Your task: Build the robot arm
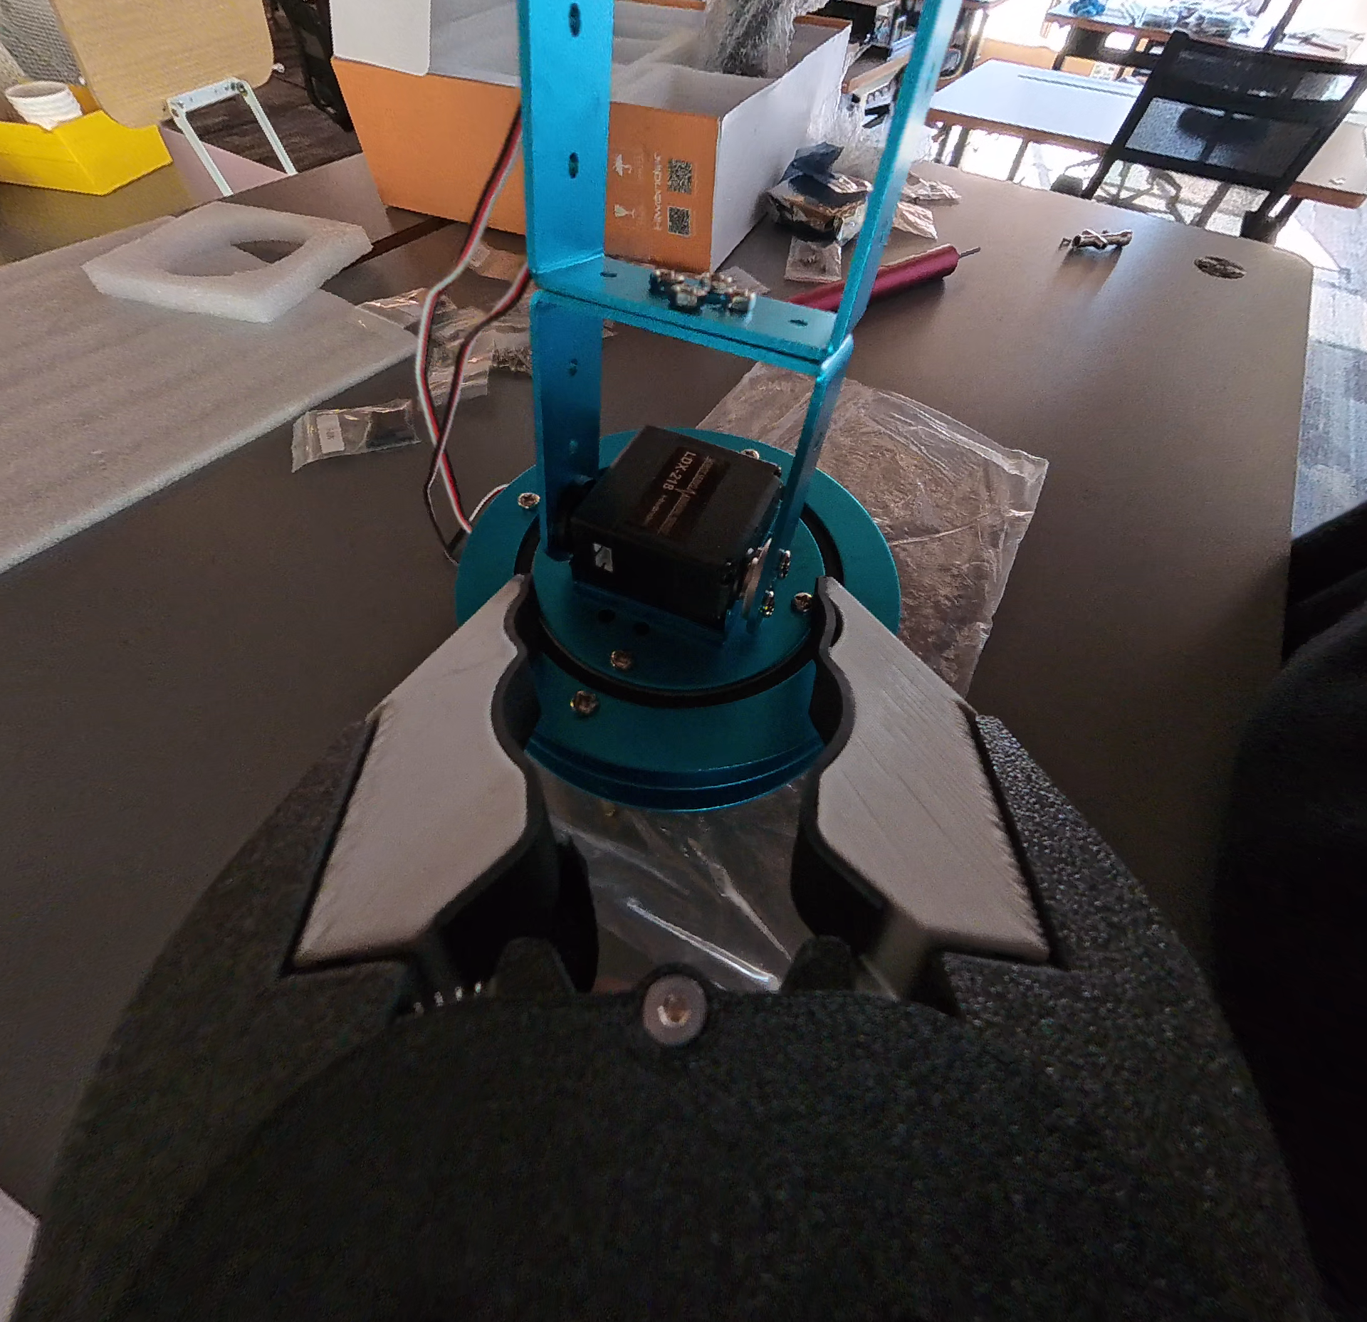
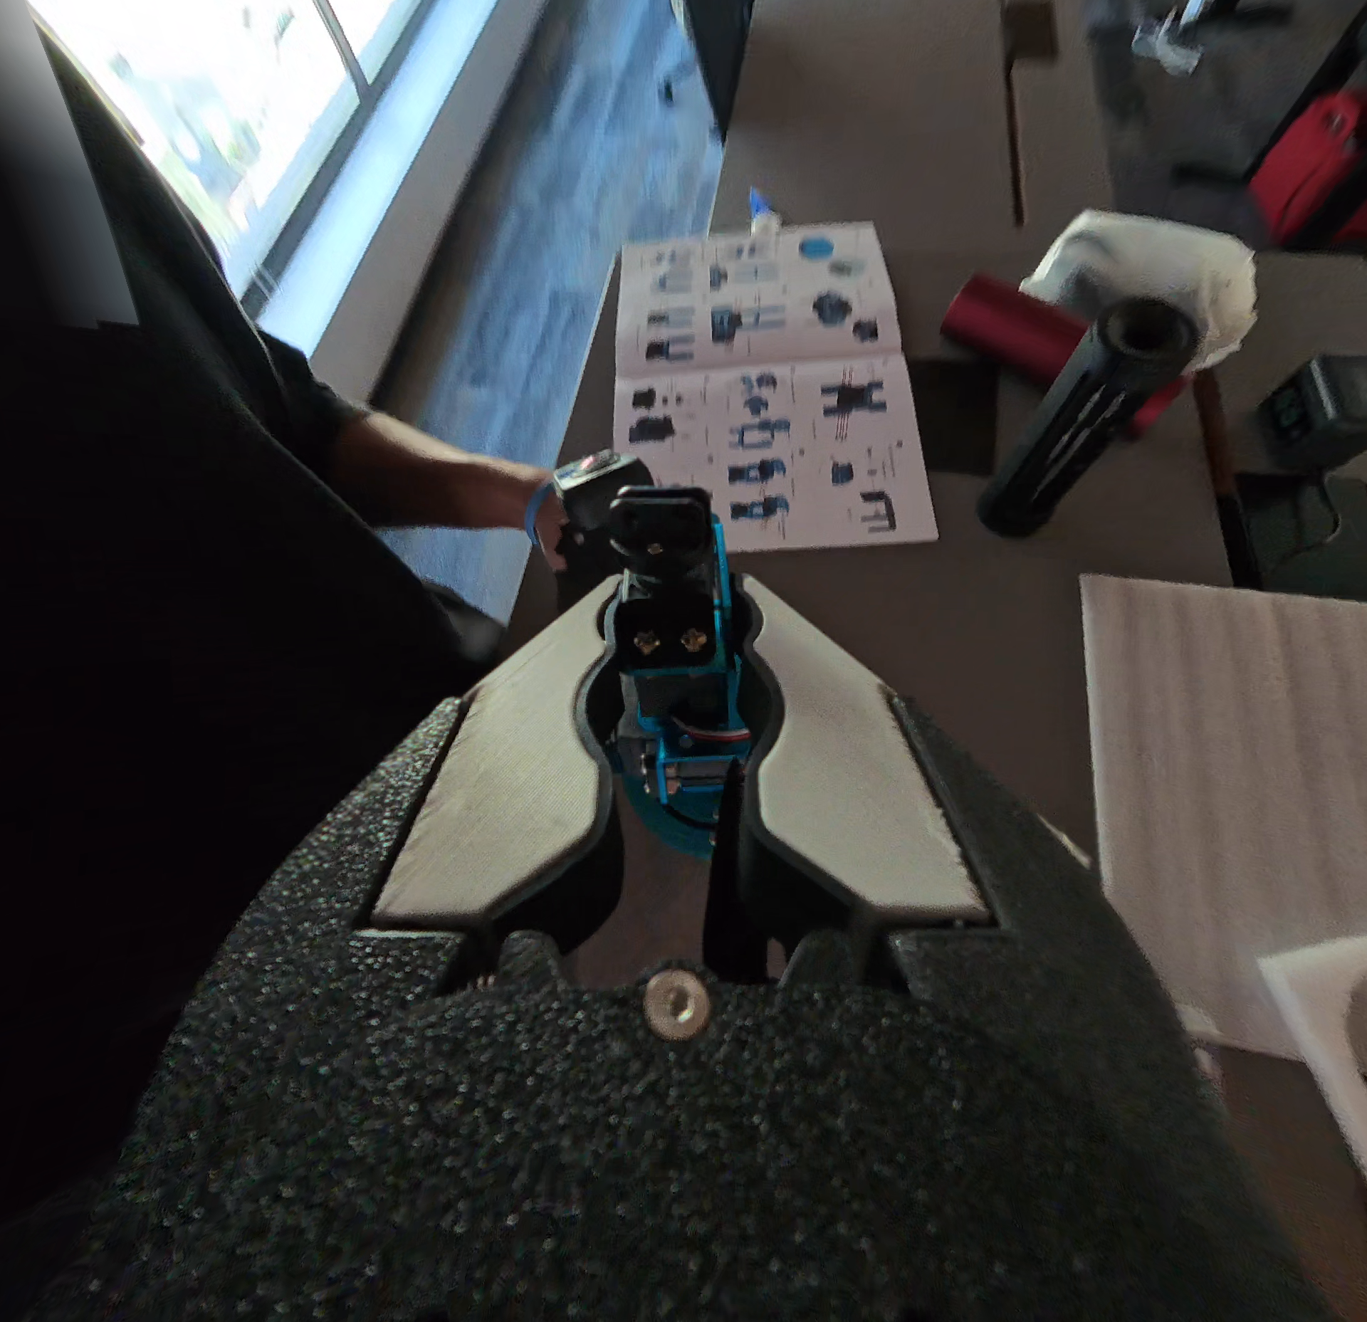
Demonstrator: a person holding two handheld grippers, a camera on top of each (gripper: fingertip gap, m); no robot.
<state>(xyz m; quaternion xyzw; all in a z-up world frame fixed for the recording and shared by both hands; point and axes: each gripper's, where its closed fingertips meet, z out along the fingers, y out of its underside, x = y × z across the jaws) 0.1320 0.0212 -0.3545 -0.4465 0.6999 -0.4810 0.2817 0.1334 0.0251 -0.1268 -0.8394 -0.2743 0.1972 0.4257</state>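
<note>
A blue metal robot-arm assembly stands on the dark table. Its round blue base [image 1: 669, 724] carries a black servo [image 1: 669, 525] and tall blue brackets [image 1: 566, 199] rising out of the left wrist view. My left gripper [image 1: 669, 591] is shut on the round base, fingers either side of it. In the right wrist view my right gripper [image 2: 677, 599] is shut on the upper part of the assembly [image 2: 669, 643], a blue bracket with black servo parts, seen from above. A red-white-black servo cable [image 1: 451, 369] hangs down to the base.
A clear plastic bag [image 1: 910, 502] lies under the base. An orange and white box [image 1: 606, 125], white foam [image 1: 229, 258], small parts bags [image 1: 351, 432] and a red screwdriver [image 1: 880, 280] lie beyond. An open instruction sheet [image 2: 769, 391], a black cylinder [image 2: 1080, 421] and a person's arm [image 2: 444, 488] show in the right wrist view. There is about 25 centimeters between the tips of the two grippers.
</note>
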